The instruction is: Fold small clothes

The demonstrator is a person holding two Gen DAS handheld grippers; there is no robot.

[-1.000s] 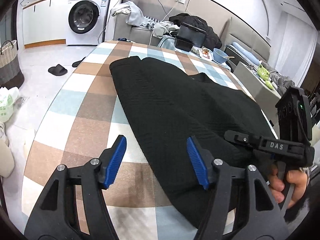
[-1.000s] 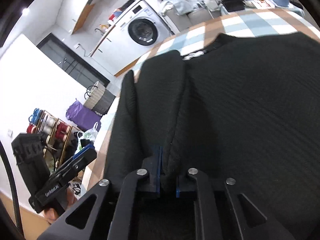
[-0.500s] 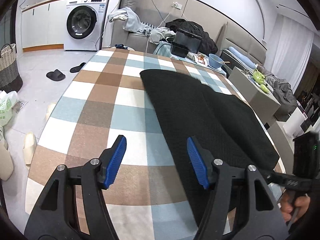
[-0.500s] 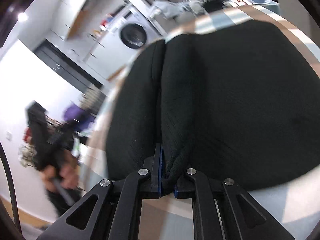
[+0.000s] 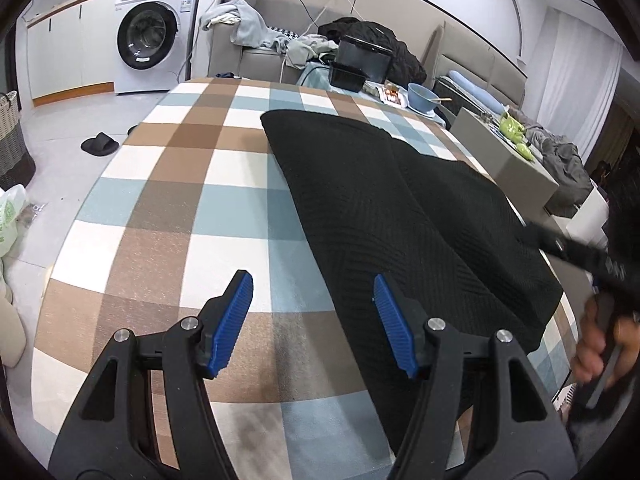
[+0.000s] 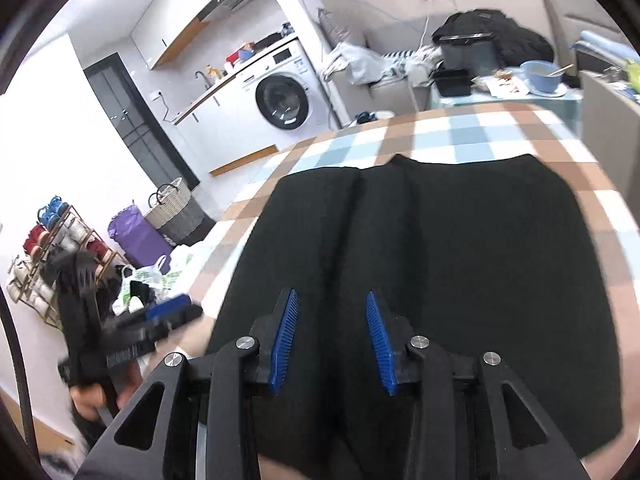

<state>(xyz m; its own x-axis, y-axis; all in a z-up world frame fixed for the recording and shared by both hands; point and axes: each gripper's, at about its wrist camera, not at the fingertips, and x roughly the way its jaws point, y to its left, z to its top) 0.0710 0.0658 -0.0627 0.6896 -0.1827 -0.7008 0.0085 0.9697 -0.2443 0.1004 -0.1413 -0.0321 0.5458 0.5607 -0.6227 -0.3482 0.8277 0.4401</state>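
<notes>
My left hand-held gripper (image 6: 168, 312) shows blurred beside the black garment (image 6: 460, 260), whose near hem the frame edge cuts off.

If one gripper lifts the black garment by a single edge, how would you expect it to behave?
The black garment would probably droop and unfold: it lies in soft, rounded folds on the checked tablecloth. Its ribbed knit looks thick, so perhaps weighty for clothing. The texture likely resists slipping from blue pads.

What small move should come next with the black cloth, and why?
Probably bring the right claw to the near edge of the black cloth for another fold: its jaws have just been opening and grip nothing, and the cloth lies long on the checked table.
</notes>
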